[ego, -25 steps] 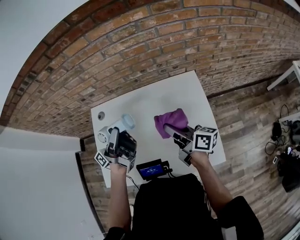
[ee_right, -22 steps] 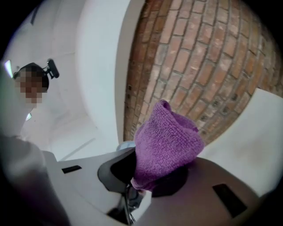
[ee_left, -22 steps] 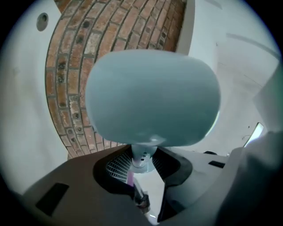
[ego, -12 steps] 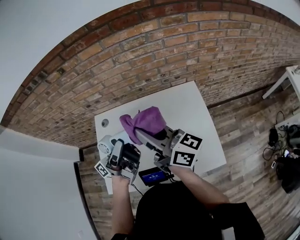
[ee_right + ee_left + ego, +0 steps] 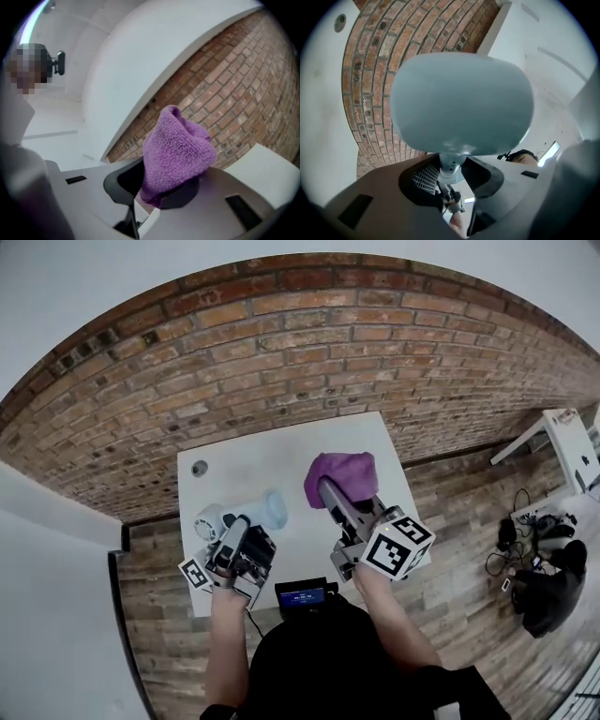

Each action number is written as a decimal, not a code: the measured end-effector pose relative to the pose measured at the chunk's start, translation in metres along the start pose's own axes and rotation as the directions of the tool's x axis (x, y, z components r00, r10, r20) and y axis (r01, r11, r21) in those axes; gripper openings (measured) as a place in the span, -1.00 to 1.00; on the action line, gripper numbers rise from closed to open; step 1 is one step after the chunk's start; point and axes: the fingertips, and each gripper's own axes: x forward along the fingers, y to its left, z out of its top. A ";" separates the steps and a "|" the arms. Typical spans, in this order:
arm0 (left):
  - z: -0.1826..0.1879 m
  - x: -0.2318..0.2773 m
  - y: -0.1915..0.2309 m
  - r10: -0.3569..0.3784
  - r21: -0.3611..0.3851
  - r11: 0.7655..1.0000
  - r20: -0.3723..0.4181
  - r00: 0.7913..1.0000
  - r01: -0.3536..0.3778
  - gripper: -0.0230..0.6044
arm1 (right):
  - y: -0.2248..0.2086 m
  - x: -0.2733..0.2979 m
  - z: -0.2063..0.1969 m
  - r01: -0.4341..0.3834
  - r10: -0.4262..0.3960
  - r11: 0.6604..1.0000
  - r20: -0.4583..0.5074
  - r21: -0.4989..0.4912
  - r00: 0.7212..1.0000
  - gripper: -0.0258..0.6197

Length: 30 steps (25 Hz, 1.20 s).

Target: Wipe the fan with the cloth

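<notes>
A small hand fan, with a white grille head [image 5: 208, 521] and a pale blue rounded body [image 5: 267, 509], is held just above the white table [image 5: 272, 451] at its left. My left gripper [image 5: 236, 529] is shut on it. In the left gripper view the blue body [image 5: 461, 101] fills the frame and the fan's stem [image 5: 451, 165] sits between the jaws of the left gripper [image 5: 450, 176]. My right gripper [image 5: 334, 495] is shut on a purple cloth [image 5: 343, 474], raised over the table's right half. The cloth [image 5: 176, 147] bunches up from the right gripper [image 5: 157, 190]. Fan and cloth are apart.
A small black device with a blue screen [image 5: 302, 596] sits at the table's near edge. A round hole [image 5: 199, 467] marks the table's far left corner. A brick wall [image 5: 300, 343] stands right behind. White furniture [image 5: 562, 442] and bags with cables [image 5: 539, 582] lie on the wooden floor at right.
The right gripper has lifted the purple cloth off the table, swung it left toward the fan, then back to the right. The left gripper has raised the fan and tilted it up.
</notes>
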 end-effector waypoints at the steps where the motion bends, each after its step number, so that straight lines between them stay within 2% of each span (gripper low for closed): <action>1: -0.002 -0.002 -0.002 -0.006 -0.008 1.000 -0.002 1.000 0.006 -0.44 | 0.022 -0.001 0.005 -0.040 0.041 0.998 0.010 -0.055 0.999 -0.73; 4: -0.009 -0.004 -0.012 -0.049 -0.039 0.998 -0.002 0.999 0.049 -0.44 | 0.084 0.009 -0.011 -0.168 0.160 0.968 -0.059 -0.185 0.985 -0.73; 7: -0.011 -0.008 -0.023 -0.089 -0.064 0.994 0.018 0.996 0.090 -0.44 | 0.095 0.015 -0.030 -0.183 0.175 0.971 -0.061 -0.153 0.983 -0.73; 9: -0.010 -0.013 -0.025 -0.078 -0.056 0.995 0.017 0.997 0.079 -0.44 | 0.081 0.014 -0.039 -0.145 0.139 0.982 -0.058 -0.118 0.989 -0.73; 11: -0.007 -0.021 -0.025 -0.067 -0.054 0.996 0.023 0.997 0.068 -0.44 | 0.054 0.014 -0.056 -0.064 0.053 0.993 -0.115 -0.099 0.992 -0.73; 13: -0.003 -0.028 -0.028 -0.078 -0.068 0.994 0.041 0.996 0.080 -0.44 | 0.028 0.010 -0.074 0.034 -0.046 0.997 -0.185 -0.072 0.982 -0.73; 15: -0.002 -0.033 -0.029 -0.075 -0.064 0.995 0.039 0.996 0.077 -0.44 | 0.018 0.006 -0.077 0.077 -0.082 0.996 -0.197 -0.035 0.977 -0.73; 17: -0.001 -0.035 -0.028 -0.065 -0.062 0.996 0.033 0.997 0.067 -0.44 | 0.032 0.004 -0.065 0.041 -0.045 0.999 -0.157 -0.029 0.987 -0.73; 19: 0.000 -0.037 -0.026 -0.062 -0.071 0.995 0.044 0.997 0.065 -0.44 | 0.067 0.005 -0.047 -0.062 0.055 0.996 -0.107 -0.071 0.993 -0.73; 22: -0.002 -0.037 -0.023 -0.057 -0.081 0.995 0.055 0.997 0.062 -0.44 | 0.126 0.009 -0.042 -0.219 0.203 0.964 -0.111 -0.151 0.973 -0.73; 24: -0.003 -0.036 -0.022 -0.059 -0.093 0.994 0.062 0.996 0.065 -0.44 | 0.144 0.013 -0.054 -0.268 0.248 0.950 -0.136 -0.158 0.959 -0.73; 27: -0.003 -0.038 -0.023 -0.067 -0.100 0.992 0.072 0.995 0.074 -0.44 | 0.133 0.014 -0.061 -0.262 0.249 0.958 -0.121 -0.113 0.961 -0.73; 30: -0.003 -0.040 -0.025 -0.073 -0.093 0.992 0.073 0.995 0.080 -0.44 | 0.095 0.013 -0.068 -0.171 0.155 0.980 -0.144 -0.105 0.977 -0.73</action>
